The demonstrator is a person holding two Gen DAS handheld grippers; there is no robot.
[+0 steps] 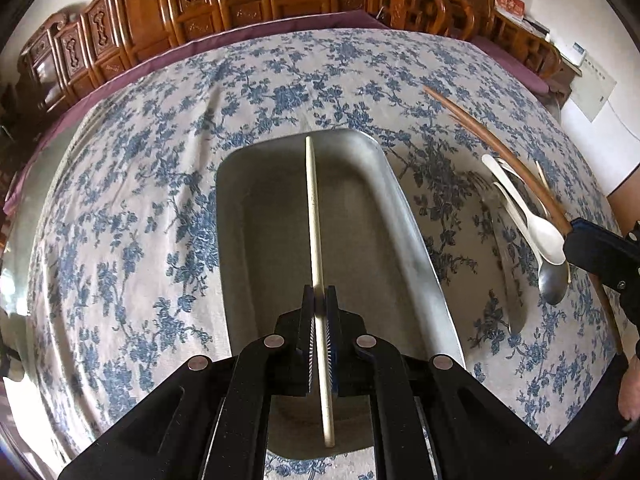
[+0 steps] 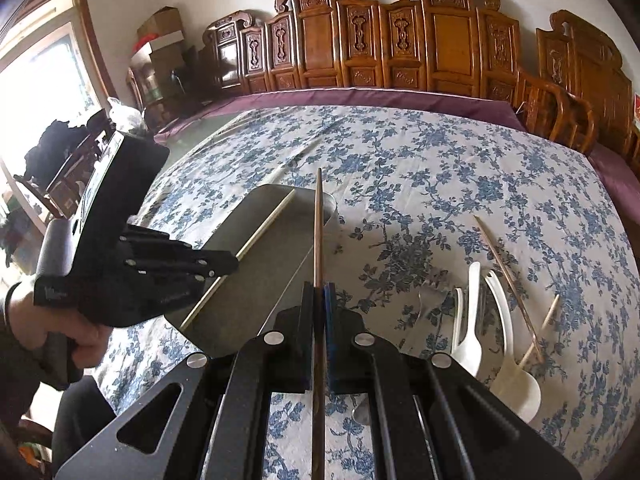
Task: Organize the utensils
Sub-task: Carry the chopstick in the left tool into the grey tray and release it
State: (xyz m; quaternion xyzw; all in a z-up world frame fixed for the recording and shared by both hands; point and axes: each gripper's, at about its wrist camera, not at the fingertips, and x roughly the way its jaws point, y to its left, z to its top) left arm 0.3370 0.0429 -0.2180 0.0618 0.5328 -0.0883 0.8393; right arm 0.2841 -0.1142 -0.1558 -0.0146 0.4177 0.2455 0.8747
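My left gripper (image 1: 320,300) is shut on a pale chopstick (image 1: 314,216) and holds it over a grey metal tray (image 1: 256,240) on the flowered cloth. My right gripper (image 2: 319,294) is shut on a dark brown chopstick (image 2: 318,224) whose tip reaches over the tray's (image 2: 264,280) near end. In the right wrist view the left gripper (image 2: 224,265) is at the left with the pale chopstick (image 2: 272,218). In the left wrist view the right gripper (image 1: 576,236) is at the right edge with the brown chopstick (image 1: 480,128).
White plastic spoons (image 2: 472,320), a white spork (image 2: 504,320), a metal spoon (image 1: 554,280), a brown chopstick (image 2: 508,280) and a pale chopstick (image 2: 540,332) lie on the cloth right of the tray. Carved wooden chairs (image 2: 400,40) line the table's far side.
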